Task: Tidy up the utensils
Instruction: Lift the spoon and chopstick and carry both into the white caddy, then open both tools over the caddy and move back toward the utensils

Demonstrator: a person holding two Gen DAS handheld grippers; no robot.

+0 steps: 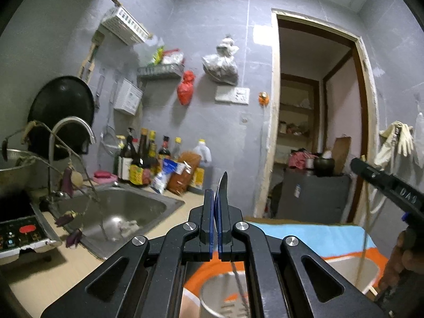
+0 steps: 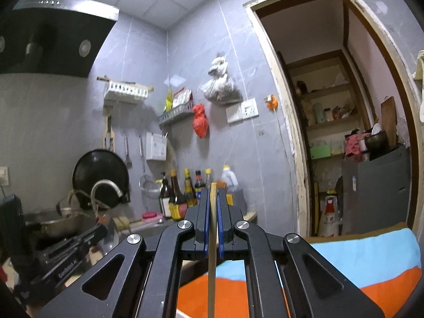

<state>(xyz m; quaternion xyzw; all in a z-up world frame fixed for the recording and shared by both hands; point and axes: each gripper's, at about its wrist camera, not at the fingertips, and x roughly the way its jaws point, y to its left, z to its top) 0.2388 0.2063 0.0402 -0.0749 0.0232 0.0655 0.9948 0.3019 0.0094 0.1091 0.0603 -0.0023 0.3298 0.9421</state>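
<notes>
utensil (image 1: pixel 224 185) in left claw (image 1: pixel 215 212), lower end hidden

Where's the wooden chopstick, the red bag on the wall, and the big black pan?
chopstick (image 2: pixel 212 238), right wrist view, middle of the stick between the gripper fingers
red bag (image 1: pixel 186 87), left wrist view, middle of the bag
black pan (image 1: pixel 62 106), left wrist view, its dark face

Grey-tiled kitchen walls (image 1: pixel 206 26), steel sink (image 1: pixel 119 212), open doorway (image 2: pixel 331 132) onto pantry shelves.
</notes>
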